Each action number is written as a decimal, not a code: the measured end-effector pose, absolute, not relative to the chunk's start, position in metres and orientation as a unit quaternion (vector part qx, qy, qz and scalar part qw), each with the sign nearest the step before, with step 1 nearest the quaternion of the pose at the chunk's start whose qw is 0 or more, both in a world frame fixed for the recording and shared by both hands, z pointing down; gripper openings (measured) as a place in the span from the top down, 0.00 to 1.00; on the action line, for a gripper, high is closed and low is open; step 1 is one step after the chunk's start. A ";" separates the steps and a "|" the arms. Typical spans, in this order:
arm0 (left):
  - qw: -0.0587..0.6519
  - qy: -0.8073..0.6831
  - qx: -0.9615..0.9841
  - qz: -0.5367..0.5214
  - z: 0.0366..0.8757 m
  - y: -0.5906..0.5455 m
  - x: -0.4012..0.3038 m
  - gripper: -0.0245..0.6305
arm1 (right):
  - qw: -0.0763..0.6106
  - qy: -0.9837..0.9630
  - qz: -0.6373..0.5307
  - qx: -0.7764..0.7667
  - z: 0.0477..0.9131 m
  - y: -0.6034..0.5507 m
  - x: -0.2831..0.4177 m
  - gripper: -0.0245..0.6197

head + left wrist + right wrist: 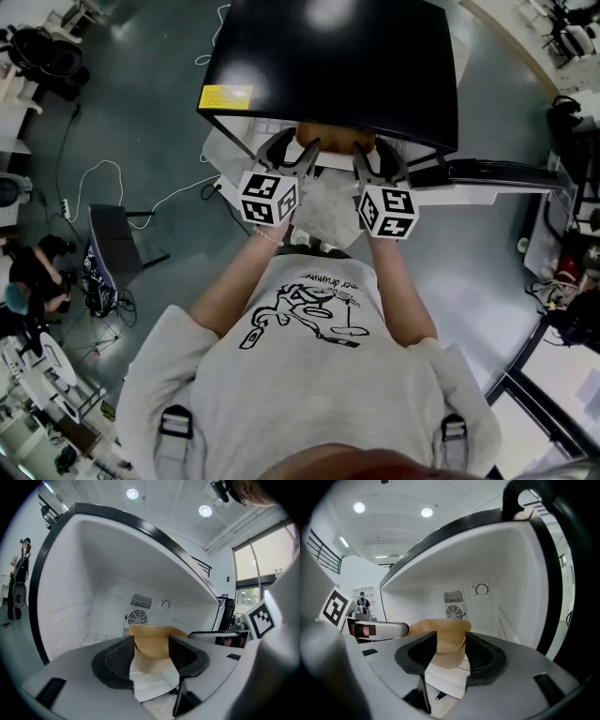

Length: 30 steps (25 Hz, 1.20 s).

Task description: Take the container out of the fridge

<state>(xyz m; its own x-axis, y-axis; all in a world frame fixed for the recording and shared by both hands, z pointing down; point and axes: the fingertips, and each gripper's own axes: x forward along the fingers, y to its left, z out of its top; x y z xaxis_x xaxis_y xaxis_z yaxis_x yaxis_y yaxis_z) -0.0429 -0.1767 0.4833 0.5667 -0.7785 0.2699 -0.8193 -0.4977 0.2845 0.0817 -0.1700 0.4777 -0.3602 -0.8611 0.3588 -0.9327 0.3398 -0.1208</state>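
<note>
At the open fridge (328, 56) front, left gripper (292, 155) and right gripper (380, 159) flank the container (333, 137), likely for a two-sided lift. Both jaw pairs stand apart, nothing clamped yet.

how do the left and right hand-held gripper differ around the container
The left hand-held gripper flanks the tan container on its left, the right hand-held gripper on its right. The left one slants inward more; the right one points straighter. Both have jaws apart, with the container showing between them, at the open fridge.

Tan container (440, 627) before parted tool (451, 634)
</note>
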 end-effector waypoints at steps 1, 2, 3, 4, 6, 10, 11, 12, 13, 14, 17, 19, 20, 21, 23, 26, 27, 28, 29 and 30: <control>0.191 -0.463 0.864 0.053 0.482 -0.174 -0.042 0.60 | 0.115 -0.811 0.153 0.553 0.475 -0.167 0.082 0.65; 0.190 -0.464 0.864 0.052 0.480 -0.172 -0.042 0.60 | 0.114 -0.812 0.152 0.552 0.473 -0.165 0.082 0.65; 0.190 -0.464 0.864 0.050 0.478 -0.169 -0.041 0.60 | 0.113 -0.812 0.151 0.552 0.470 -0.162 0.082 0.65; 0.190 -0.465 0.863 0.047 0.476 -0.167 -0.041 0.60 | 0.113 -0.813 0.150 0.550 0.468 -0.159 0.083 0.65; 0.188 -0.467 0.863 0.043 0.471 -0.162 -0.041 0.60 | 0.112 -0.816 0.148 0.548 0.465 -0.154 0.083 0.65; 0.181 -0.469 0.864 0.035 0.459 -0.152 -0.040 0.60 | 0.112 -0.818 0.146 0.545 0.460 -0.144 0.084 0.65; 0.178 -0.469 0.864 0.035 0.456 -0.150 -0.040 0.60 | 0.112 -0.819 0.145 0.544 0.459 -0.141 0.084 0.65; 0.175 -0.469 0.865 0.036 0.455 -0.147 -0.039 0.60 | 0.112 -0.819 0.145 0.543 0.458 -0.138 0.085 0.65; 0.173 -0.469 0.865 0.036 0.453 -0.145 -0.039 0.61 | 0.112 -0.820 0.144 0.542 0.457 -0.136 0.085 0.65; 0.172 -0.469 0.866 0.036 0.452 -0.143 -0.039 0.61 | 0.111 -0.821 0.143 0.542 0.456 -0.134 0.086 0.65; 0.167 -0.468 0.867 0.033 0.447 -0.135 -0.036 0.61 | 0.110 -0.822 0.140 0.541 0.453 -0.127 0.088 0.65; 0.163 -0.468 0.868 0.031 0.442 -0.130 -0.034 0.61 | 0.109 -0.822 0.139 0.541 0.451 -0.124 0.090 0.65; 0.161 -0.468 0.868 0.030 0.441 -0.127 -0.033 0.62 | 0.108 -0.823 0.139 0.540 0.449 -0.122 0.092 0.65; 0.160 -0.468 0.869 0.030 0.439 -0.125 -0.032 0.62 | 0.108 -0.823 0.138 0.540 0.448 -0.120 0.092 0.65; 0.158 -0.468 0.869 0.030 0.437 -0.121 -0.031 0.62 | 0.107 -0.824 0.138 0.539 0.447 -0.116 0.093 0.65; 0.157 -0.469 0.868 0.031 0.436 -0.114 -0.032 0.62 | 0.105 -0.826 0.136 0.537 0.443 -0.111 0.093 0.65; 0.158 -0.469 0.868 0.031 0.436 -0.112 -0.032 0.62 | 0.105 -0.826 0.135 0.537 0.442 -0.109 0.093 0.65; 0.158 -0.469 0.868 0.030 0.436 -0.110 -0.032 0.62 | 0.104 -0.827 0.135 0.536 0.441 -0.107 0.093 0.65; 0.159 -0.469 0.868 0.030 0.436 -0.108 -0.032 0.62 | 0.104 -0.827 0.134 0.536 0.440 -0.105 0.093 0.65; 0.159 -0.468 0.869 0.030 0.435 -0.106 -0.032 0.62 | 0.105 -0.827 0.134 0.536 0.440 -0.104 0.093 0.65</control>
<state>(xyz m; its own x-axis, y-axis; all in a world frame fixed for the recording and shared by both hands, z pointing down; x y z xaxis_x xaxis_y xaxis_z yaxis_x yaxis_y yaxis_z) -0.0319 -0.1059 0.4353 0.5592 -0.8043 0.2010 -0.8234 -0.5106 0.2476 0.0933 -0.1035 0.4398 -0.4043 -0.8578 0.3172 -0.9141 0.3907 -0.1086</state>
